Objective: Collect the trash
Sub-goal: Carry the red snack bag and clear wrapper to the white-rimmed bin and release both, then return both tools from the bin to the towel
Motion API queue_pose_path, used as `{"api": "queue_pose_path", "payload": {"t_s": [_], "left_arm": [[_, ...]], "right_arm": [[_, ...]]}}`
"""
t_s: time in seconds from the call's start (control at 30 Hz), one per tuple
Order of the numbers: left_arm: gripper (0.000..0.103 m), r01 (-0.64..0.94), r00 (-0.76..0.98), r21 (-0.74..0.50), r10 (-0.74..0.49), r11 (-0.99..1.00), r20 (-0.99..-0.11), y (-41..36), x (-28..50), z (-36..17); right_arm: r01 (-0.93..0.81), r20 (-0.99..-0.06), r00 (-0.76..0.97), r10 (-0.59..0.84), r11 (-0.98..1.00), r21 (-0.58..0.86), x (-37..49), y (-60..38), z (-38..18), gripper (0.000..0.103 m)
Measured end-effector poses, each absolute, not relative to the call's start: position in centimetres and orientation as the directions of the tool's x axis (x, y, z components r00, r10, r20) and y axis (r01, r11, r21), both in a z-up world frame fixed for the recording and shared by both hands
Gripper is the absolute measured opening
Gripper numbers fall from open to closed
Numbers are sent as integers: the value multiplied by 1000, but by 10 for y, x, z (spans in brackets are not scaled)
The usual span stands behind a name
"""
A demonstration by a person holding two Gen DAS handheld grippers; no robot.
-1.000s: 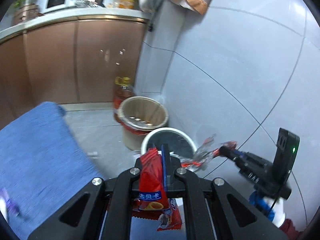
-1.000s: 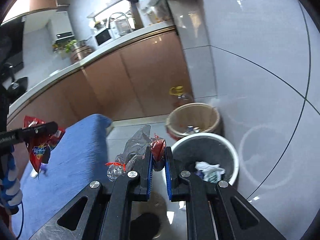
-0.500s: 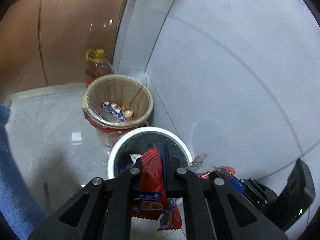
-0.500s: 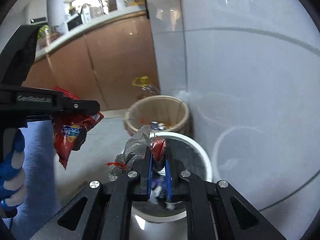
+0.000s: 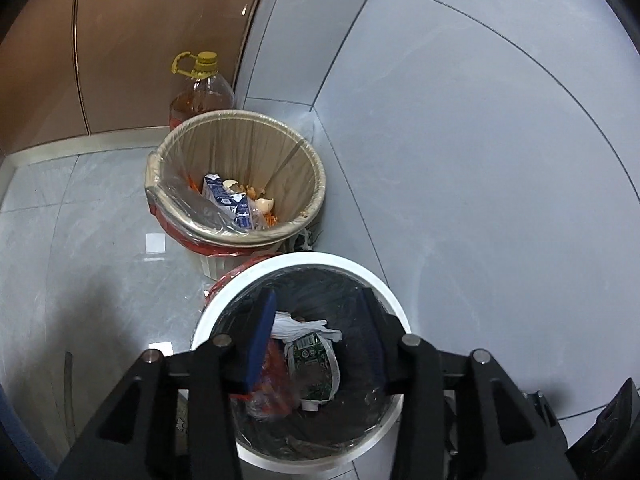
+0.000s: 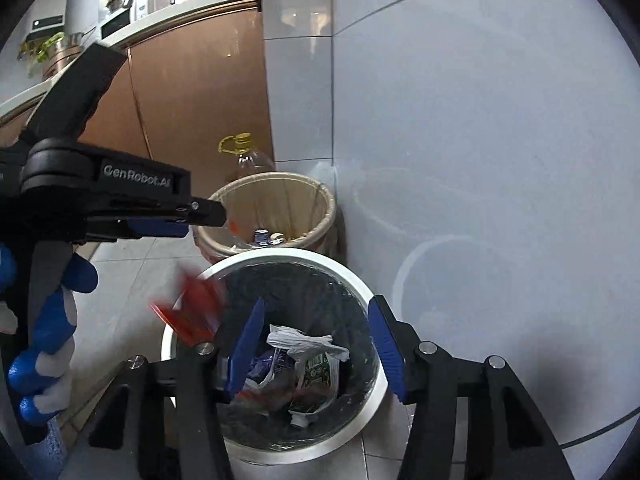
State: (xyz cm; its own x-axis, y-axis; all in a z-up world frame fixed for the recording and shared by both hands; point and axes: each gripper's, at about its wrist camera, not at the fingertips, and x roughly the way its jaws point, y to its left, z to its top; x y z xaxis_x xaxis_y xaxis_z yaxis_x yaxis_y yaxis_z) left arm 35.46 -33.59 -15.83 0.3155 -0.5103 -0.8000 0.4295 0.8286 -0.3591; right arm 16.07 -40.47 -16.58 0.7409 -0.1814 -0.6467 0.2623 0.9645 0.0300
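Left wrist: left gripper (image 5: 316,332) spread wide over white bin (image 5: 340,262), holding nothing; wrappers (image 5: 310,356) inside.

Right wrist: right gripper (image 6: 316,340) likewise gaping, red wrapper (image 6: 192,312) blurred at rim. Light, crinkly, slippery; best pinched at an edge.

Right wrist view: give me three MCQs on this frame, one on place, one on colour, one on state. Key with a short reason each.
1. Where is the oil bottle?
A. behind the lined bin
B. inside the white bin
C. on the counter

2. What colour is the rim of the near bin?
A. red
B. white
C. green

3. How do the right gripper's jaws stand?
A. clamped on a wrapper
B. shut on nothing
C. open, holding nothing

Key:
1 A, its yellow cap shows above the far rim of the lined bin.
2 B, a white ring surrounds the black liner.
3 C, the blue pads are spread apart over the bin.
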Motion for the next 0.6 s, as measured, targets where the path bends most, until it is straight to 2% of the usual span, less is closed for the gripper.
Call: {"api": "queue_pose_path", "payload": {"t_s": [0.07,0.17,0.23,0.43,0.6], "left_arm": [[40,430,313,-352,-503,831,-806,-335,355,-159],[40,434,342,-331,-493,838,-800,-327,352,-149],[40,425,366,-330,-493,843,-789,-318,350,-138],[41,367,484,-330,-482,869,-730,-272,332,-89],[47,306,608,-287,-419,908,-675,-220,302,-43]], "right_arm": [[274,-645,741,-186,961,38,161,-409,-163,61],[276,-625,757,-190,960,44,155,-409,-149,67],[270,-609,766,-206,963,14,156,-404,-140,75],[243,-559,808,-186,970,28,147,-390,-106,91],[215,-516,838,-175,976,18,133,-376,-77,103]]}}
